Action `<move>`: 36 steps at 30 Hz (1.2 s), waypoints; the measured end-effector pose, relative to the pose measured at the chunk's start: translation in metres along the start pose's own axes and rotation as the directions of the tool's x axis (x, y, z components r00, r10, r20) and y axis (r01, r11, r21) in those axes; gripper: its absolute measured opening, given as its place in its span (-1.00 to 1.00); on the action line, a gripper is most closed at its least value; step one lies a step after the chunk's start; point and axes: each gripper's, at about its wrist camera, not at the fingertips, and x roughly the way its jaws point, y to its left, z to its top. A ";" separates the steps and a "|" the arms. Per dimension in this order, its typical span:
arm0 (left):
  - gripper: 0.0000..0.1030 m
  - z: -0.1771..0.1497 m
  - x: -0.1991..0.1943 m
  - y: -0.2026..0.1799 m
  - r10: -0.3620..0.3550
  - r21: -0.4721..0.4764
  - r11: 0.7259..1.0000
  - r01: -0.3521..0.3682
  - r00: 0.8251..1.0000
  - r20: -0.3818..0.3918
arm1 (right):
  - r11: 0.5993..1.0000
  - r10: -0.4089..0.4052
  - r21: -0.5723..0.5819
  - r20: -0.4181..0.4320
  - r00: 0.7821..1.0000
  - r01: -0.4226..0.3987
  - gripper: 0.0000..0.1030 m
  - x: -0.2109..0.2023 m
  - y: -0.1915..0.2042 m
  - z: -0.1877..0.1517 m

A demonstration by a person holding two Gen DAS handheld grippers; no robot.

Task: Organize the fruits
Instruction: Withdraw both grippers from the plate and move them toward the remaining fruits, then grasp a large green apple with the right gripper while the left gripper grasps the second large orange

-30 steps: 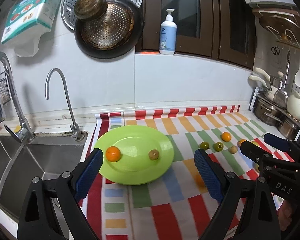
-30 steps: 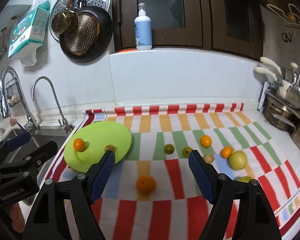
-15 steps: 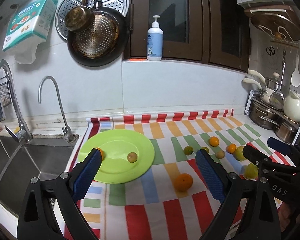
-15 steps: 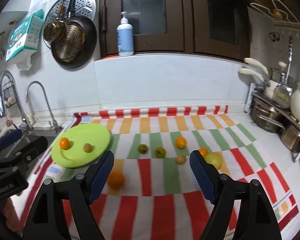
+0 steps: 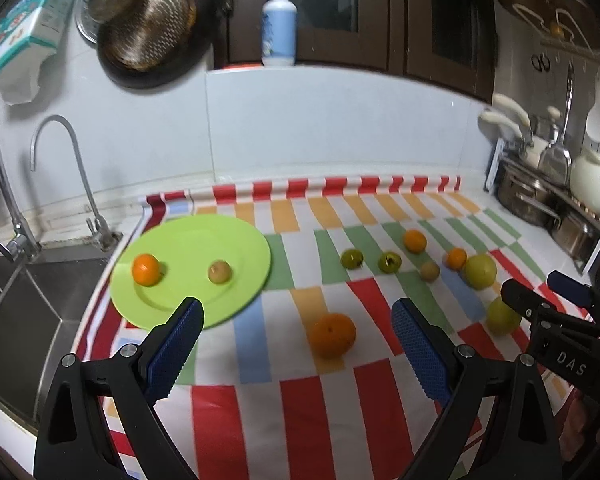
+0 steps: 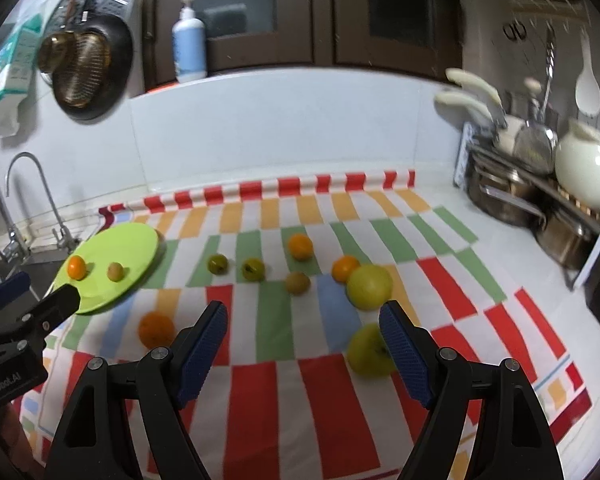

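A: Fruit lies where?
B: One orange [image 5: 334,335] sits on the striped cloth [image 5: 300,412] between the spread, empty left tongs [image 5: 296,320]; a green apple [image 6: 370,350] touches the spread right tongs [image 6: 302,326].

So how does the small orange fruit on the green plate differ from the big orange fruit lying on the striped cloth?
The small orange fruit sits on the green plate; the big orange fruit lies on the striped cloth, off the plate. The cloth one looks clearly larger and nearer the grippers. Both are round, orange and ungripped.
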 end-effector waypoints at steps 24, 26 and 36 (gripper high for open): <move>0.69 -0.028 0.081 -0.037 0.007 0.020 1.000 -0.003 0.982 -0.191 | 0.991 -0.053 0.113 -0.181 0.982 0.074 0.52 0.070 -0.055 -0.035; 0.61 -0.028 0.086 -0.036 0.013 0.012 1.000 -0.011 0.980 -0.198 | 0.991 -0.046 0.113 -0.188 0.981 0.068 0.49 0.073 -0.055 -0.036; 0.06 -0.026 0.101 -0.032 0.029 -0.017 0.999 -0.034 0.974 -0.224 | 0.996 -0.026 0.083 -0.222 0.975 0.045 0.08 0.085 -0.052 -0.037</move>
